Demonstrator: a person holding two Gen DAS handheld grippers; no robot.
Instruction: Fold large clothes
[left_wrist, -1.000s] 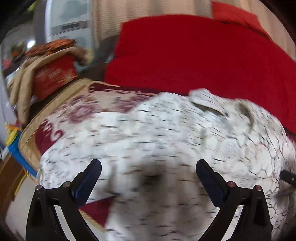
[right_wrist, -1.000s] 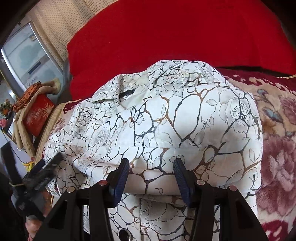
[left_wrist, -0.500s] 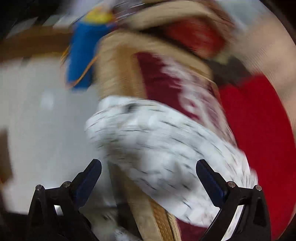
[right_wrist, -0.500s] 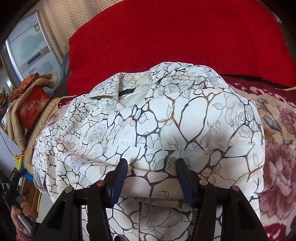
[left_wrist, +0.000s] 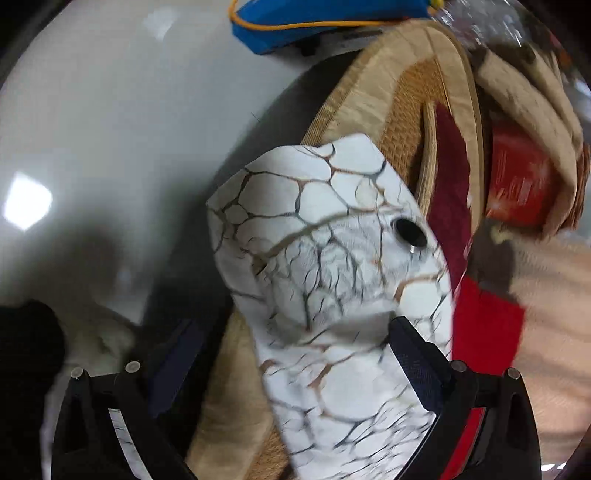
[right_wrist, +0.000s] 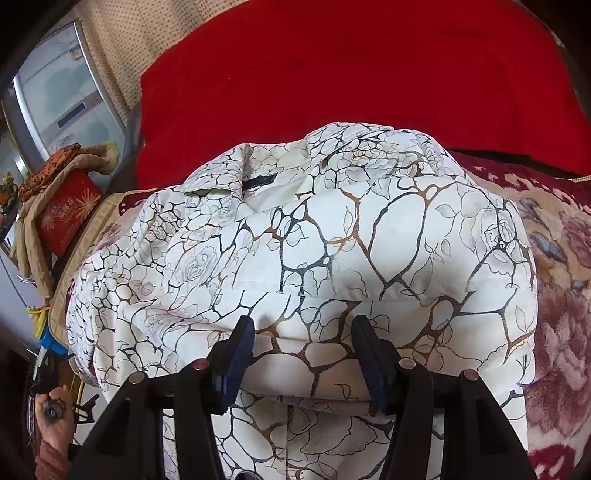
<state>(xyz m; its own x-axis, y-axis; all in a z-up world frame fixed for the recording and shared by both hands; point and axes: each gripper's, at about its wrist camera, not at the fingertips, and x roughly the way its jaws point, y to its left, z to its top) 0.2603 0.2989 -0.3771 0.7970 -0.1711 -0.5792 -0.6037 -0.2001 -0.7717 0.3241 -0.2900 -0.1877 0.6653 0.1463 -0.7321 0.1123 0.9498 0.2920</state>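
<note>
1. We see our left gripper (left_wrist: 291, 354) with its jaws spread wide; a flap of the white jacket (left_wrist: 332, 280) with its crackle-and-rose print lies between them, touching the right finger, clear of the left one.
2. That flap carries a dark snap button (left_wrist: 409, 232) and hangs over the tan edge of the bed (left_wrist: 399, 85), above the pale glossy floor (left_wrist: 92, 110).
3. A blue box (left_wrist: 295, 26) with a yellow cord lies on the floor past the bed corner; a red gift box (left_wrist: 521, 184) draped in beige cloth sits to the right.
4. In the right wrist view, the left gripper (right_wrist: 55, 398) shows at the far lower left beside the bed.
5. The jacket (right_wrist: 303, 266) lies bunched on the floral blanket (right_wrist: 561, 295), collar toward a red pillow (right_wrist: 351, 74).
6. Our right gripper (right_wrist: 303, 343) has its jaws partly apart over a padded fold; we cannot tell whether they grip it.
</note>
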